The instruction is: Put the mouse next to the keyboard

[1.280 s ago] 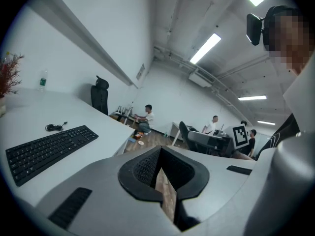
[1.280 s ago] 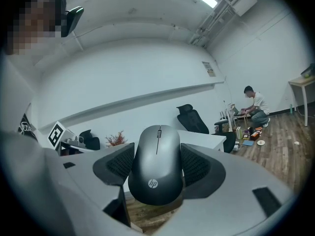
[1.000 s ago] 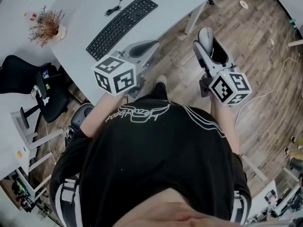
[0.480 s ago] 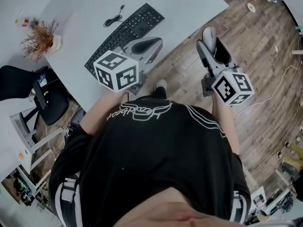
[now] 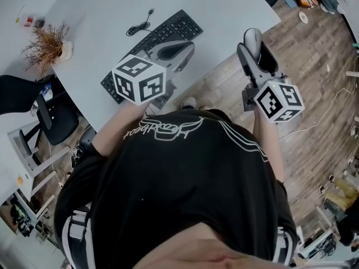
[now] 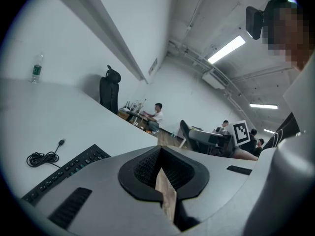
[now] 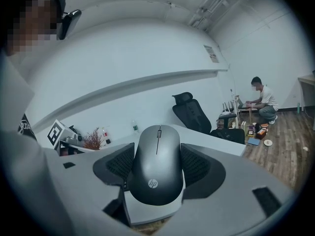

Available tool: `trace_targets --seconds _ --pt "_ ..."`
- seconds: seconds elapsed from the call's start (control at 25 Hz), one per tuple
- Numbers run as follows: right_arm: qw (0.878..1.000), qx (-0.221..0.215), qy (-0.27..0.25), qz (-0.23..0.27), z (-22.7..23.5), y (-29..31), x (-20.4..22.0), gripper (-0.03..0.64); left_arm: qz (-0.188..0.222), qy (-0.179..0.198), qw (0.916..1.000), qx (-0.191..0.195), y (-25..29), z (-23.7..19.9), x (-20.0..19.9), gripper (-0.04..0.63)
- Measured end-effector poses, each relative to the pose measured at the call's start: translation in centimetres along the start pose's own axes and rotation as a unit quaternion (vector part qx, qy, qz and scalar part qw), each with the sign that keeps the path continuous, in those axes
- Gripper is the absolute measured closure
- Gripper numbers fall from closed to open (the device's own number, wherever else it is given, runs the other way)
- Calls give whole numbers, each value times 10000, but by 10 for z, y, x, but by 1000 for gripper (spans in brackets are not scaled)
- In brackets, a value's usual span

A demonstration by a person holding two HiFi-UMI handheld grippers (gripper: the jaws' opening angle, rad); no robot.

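In the head view, the right claw [image 5: 253,42] is hanging over the wooden floor [image 5: 314,66], off the edge of the white bench [image 5: 224,4], and is clenching a grey computer mouse [image 5: 252,37]. The mouse is well apart from the black keyboard [image 5: 175,29], which is lying on the bench. The left claw [image 5: 188,48] is hovering just above the keyboard's near side.

In the left gripper view, its jaws are standing pressed together, grasping nothing. The keyboard and its coiled cable [image 6: 42,157] are showing to the left.

In the right gripper view, the mouse is sitting squarely between the two jaws, logo facing the camera.

Judging by this, the carrying step is under way. The next move is calling for a swing over the bench, lowering the mouse onto the bare surface beside the keyboard, then releasing it.
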State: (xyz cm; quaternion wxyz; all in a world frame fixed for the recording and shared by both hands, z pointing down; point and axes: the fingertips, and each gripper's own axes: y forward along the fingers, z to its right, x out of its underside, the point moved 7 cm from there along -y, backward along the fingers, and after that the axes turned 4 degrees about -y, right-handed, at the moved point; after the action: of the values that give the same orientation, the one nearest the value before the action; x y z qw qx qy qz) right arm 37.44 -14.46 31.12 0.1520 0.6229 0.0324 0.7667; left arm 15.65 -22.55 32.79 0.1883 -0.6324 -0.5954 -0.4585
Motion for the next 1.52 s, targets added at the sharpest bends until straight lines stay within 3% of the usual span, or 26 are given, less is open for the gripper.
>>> trace_targets --seconds 0.4,0.92,1.16,1.52 --pt "9984 -321 -369 -267 32 46 -5 350 46 -190 9989 -427 21 -17 -12 588" --pt "9870 -948 -1074 -729 60 132 -16 350 245 -563 9927 -1035 47 -53 -31 588" --pt "9795 -1209 -1202 -1076 62 161 5 351 252 -734 9887 -1283 51 -68 -30 588" --pt "9671 -1234 -1396 -1730 73 187 56 351 174 -866 9854 -1455 56 -79 -27 588"
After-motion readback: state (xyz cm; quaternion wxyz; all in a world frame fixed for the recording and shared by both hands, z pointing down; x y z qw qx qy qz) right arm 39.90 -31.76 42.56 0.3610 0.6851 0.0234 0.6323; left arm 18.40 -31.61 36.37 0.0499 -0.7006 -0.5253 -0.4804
